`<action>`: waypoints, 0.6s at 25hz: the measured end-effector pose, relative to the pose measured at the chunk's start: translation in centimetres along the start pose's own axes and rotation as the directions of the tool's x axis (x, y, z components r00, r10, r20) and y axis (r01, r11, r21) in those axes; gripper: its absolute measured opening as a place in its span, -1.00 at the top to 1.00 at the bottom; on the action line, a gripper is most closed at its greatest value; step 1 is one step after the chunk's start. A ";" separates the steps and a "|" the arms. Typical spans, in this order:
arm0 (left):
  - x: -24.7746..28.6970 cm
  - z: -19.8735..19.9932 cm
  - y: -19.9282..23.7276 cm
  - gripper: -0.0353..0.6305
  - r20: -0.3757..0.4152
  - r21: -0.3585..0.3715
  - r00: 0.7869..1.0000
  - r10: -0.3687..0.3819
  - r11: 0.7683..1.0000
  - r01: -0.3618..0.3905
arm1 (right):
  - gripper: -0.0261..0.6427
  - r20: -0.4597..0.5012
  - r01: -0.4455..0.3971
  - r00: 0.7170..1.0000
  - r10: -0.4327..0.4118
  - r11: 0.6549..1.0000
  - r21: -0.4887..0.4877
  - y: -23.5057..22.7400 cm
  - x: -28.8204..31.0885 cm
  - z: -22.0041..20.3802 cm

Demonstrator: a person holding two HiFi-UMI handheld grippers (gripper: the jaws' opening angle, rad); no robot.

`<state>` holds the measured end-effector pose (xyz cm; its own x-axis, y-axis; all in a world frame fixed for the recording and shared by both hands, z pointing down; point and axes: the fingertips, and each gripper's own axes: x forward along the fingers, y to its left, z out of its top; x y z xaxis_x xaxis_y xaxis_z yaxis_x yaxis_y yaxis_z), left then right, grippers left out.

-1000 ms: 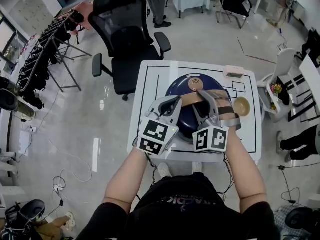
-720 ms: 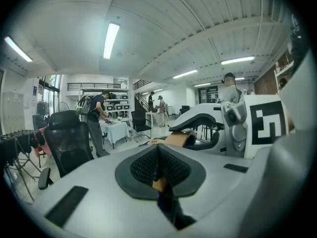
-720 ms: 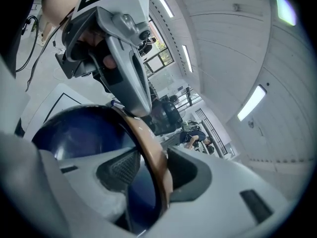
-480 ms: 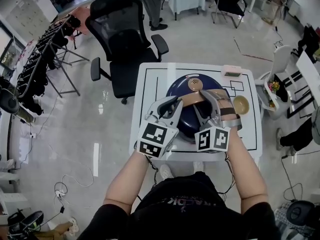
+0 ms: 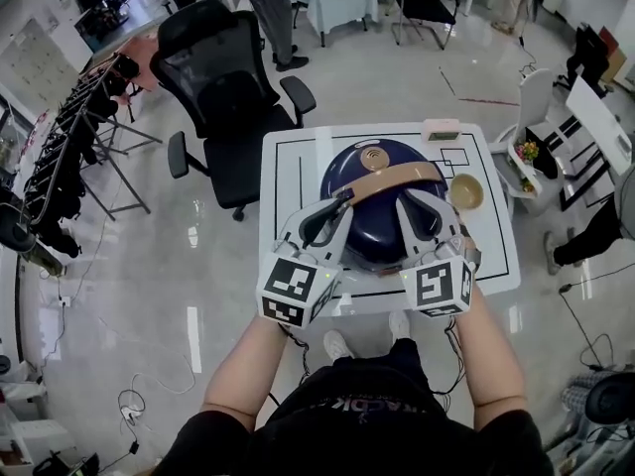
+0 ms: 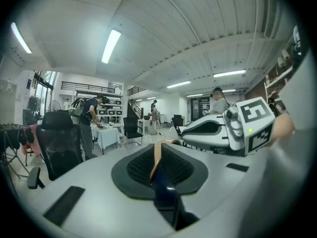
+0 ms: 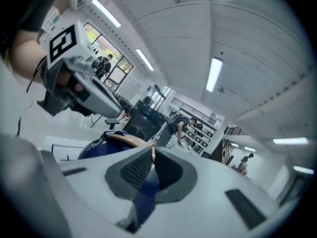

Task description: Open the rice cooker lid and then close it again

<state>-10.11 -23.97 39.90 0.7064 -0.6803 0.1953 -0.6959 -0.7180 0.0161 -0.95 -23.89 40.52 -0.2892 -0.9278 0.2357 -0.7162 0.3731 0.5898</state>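
Note:
A dark blue rice cooker [image 5: 382, 216] with a tan handle [image 5: 392, 178] across its lid stands on the white table [image 5: 288, 167]. My left gripper [image 5: 339, 206] reaches in at the handle's left end and its jaws have just been opening a little. In the left gripper view a thin tan strip of the handle [image 6: 156, 158] still sits pinched between the pads of the left gripper [image 6: 157, 166]. My right gripper [image 5: 404, 204] has just been closing. The tan handle [image 7: 130, 139] runs between the pads of the right gripper [image 7: 151, 163], over the blue cooker [image 7: 94, 150]. Whether the lid has parted from the body I cannot tell.
A tan bowl [image 5: 465, 191] and a small pink device [image 5: 442, 129] lie on the table's right side. A black office chair [image 5: 213, 77] stands behind the table to the left, a white chair [image 5: 531, 137] to the right. A person [image 5: 270, 8] stands at a far table.
Both grippers have risen and drawn towards me at the cooker's front. The right gripper has rolled, so its marker cube faces differently. The cooker's dome looks larger and nearer.

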 end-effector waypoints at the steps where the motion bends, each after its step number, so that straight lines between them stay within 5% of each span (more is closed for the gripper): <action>1: -0.4 0.0 -0.5 0.77 0.000 0.001 1.000 -0.010 1.000 0.010 | 0.92 0.011 0.003 1.000 -0.004 0.998 0.064 -0.2 -0.8 0.1; 7: -1.8 1.5 -3.5 0.88 0.027 0.025 0.999 -0.039 0.999 0.038 | 0.92 0.108 -0.017 0.994 -0.022 0.939 0.342 -1.8 -5.0 1.2; 15: -2.6 1.6 -9.7 0.88 0.048 -0.015 0.999 -0.017 1.000 0.018 | 0.92 0.154 -0.078 0.988 0.015 0.906 0.416 -3.3 -11.8 -0.1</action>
<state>-5.00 -15.46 37.70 0.7235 -0.6743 0.1478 -0.6851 -0.7276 0.0339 4.89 -14.18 35.87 -0.3940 -0.9109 0.1227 -0.8906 0.4113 0.1942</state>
